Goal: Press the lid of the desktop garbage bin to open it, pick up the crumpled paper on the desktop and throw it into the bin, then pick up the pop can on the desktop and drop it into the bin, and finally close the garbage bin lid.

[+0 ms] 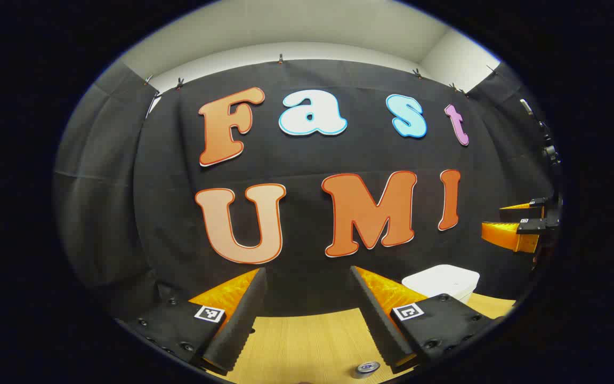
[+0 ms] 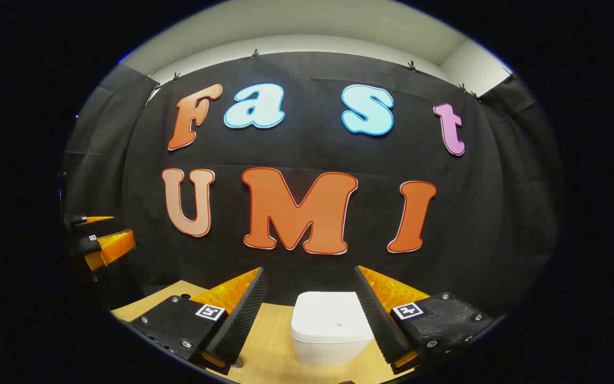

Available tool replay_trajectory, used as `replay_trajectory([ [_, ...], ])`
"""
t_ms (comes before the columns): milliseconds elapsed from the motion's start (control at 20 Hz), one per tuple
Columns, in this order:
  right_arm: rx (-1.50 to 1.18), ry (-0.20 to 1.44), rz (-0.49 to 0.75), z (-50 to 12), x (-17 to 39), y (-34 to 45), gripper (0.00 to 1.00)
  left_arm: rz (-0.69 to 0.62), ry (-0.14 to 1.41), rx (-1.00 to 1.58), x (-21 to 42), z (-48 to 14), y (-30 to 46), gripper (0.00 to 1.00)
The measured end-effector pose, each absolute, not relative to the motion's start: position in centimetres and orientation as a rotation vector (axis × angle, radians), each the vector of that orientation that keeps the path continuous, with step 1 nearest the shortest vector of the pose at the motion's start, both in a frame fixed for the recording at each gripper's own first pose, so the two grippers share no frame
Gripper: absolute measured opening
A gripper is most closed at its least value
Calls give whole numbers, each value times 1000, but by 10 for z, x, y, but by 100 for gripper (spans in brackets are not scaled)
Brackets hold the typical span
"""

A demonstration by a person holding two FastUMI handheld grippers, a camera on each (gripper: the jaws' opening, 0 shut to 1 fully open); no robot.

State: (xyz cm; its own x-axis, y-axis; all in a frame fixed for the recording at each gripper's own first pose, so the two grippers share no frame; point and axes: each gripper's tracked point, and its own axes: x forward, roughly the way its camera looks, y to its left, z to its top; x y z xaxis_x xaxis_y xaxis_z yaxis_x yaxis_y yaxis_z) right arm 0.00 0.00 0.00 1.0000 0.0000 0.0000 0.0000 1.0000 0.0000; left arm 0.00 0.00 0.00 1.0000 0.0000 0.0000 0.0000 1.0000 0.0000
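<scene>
In the right gripper view a white desktop bin with its lid down stands on the wooden table, straight ahead between the fingers of my right gripper, which is open and held above it. The left gripper view shows the same bin at the right, past my left gripper, also open with nothing between its fingers. The top of a pop can peeks in at the bottom edge, below the left gripper. Each gripper shows off to the side of the other's view: the right gripper and the left gripper.
The light wooden table runs up to the black cloth wall close behind the bin. White walls rise above the cloth.
</scene>
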Motion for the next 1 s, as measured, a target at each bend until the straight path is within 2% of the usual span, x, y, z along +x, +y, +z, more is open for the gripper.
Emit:
replay_trajectory([
  [650,-14,94,-71,-45,-1,-24,98,-12,16,-50,4,-12,-14,100],
  [800,-15,80,-71,-42,0,-23,99,-17,8,-51,1,-12,-15,96],
  [1000,-8,76,-79,-41,1,-26,98,-27,20,-48,-2,-21,-15,100],
])
